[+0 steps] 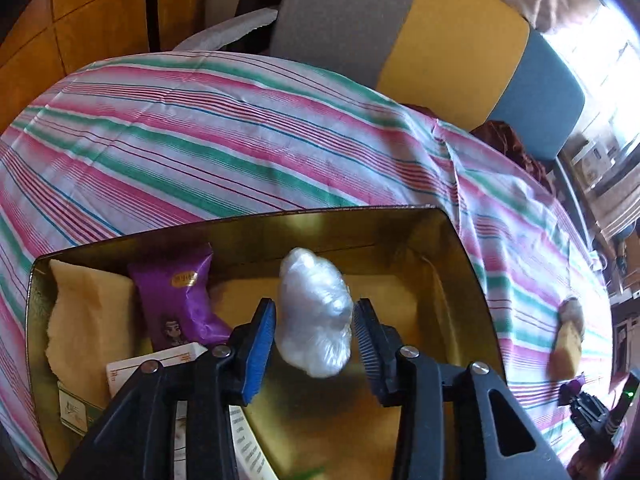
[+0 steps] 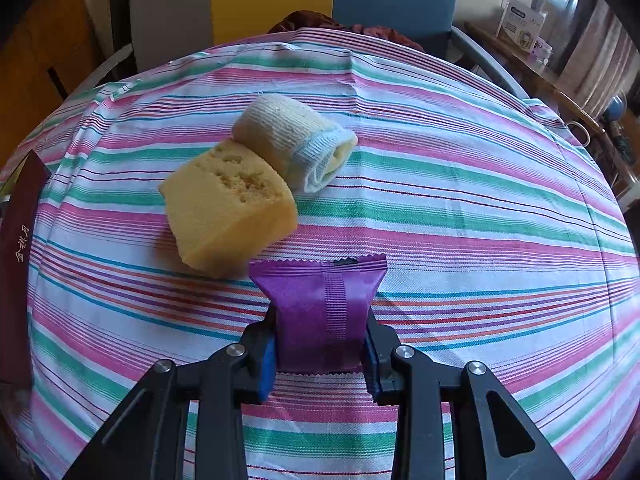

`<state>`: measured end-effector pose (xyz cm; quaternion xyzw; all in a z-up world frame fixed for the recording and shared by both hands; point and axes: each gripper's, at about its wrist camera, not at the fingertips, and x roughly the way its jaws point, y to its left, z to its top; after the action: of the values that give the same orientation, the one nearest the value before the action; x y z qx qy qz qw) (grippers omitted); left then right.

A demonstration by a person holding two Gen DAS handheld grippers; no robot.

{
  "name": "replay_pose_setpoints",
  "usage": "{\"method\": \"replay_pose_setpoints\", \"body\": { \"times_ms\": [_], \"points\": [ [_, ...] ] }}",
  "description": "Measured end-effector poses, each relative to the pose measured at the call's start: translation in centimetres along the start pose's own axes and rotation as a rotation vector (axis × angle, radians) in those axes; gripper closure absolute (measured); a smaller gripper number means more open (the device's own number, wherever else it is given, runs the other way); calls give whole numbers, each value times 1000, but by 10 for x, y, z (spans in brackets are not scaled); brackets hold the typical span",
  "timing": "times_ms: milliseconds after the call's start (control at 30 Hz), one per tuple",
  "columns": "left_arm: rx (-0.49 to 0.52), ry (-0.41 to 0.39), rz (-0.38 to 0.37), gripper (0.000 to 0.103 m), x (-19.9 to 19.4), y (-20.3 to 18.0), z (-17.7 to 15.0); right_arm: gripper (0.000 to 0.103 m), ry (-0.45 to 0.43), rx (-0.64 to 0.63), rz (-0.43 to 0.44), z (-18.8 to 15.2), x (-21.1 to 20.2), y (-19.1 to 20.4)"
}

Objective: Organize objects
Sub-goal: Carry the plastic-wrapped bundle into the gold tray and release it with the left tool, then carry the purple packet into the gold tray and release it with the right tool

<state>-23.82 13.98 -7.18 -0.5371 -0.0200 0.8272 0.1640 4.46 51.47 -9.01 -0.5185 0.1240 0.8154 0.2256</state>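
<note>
In the left wrist view my left gripper (image 1: 314, 340) hangs over a gold tin box (image 1: 460, 240). A crumpled clear plastic bundle (image 1: 314, 312) sits between the fingers; gaps show on both sides, so the jaws stand open around it. Inside the box lie a purple snack packet (image 1: 178, 300), a yellow sponge (image 1: 86, 320) and white cartons (image 1: 160, 364). In the right wrist view my right gripper (image 2: 320, 354) is shut on a second purple snack packet (image 2: 324, 308), held just above the striped cloth. A yellow sponge (image 2: 228, 208) and a rolled cloth (image 2: 296, 140) lie beyond it.
A striped tablecloth (image 2: 460, 200) covers the table. A dark maroon box lid (image 2: 18, 260) stands at the left edge of the right wrist view. A grey, yellow and blue chair back (image 1: 452, 40) stands behind the table. The right gripper shows at the far right of the left wrist view (image 1: 588, 412).
</note>
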Motion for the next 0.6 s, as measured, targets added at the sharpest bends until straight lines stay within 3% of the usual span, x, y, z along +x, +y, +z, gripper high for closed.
{"method": "replay_pose_setpoints", "body": {
  "times_ms": [267,400,600],
  "points": [
    [43,-105,12,61,-49,-1,-22,68,-3,0,-2,-1,-1,1],
    [131,-207,33,61,-86,-15,-51,69,-7,-5,-9,-2,-2,2],
    [187,-250,19,61,-115,-26,-99,69,-10,-8,-15,-2,-1,3]
  ]
}}
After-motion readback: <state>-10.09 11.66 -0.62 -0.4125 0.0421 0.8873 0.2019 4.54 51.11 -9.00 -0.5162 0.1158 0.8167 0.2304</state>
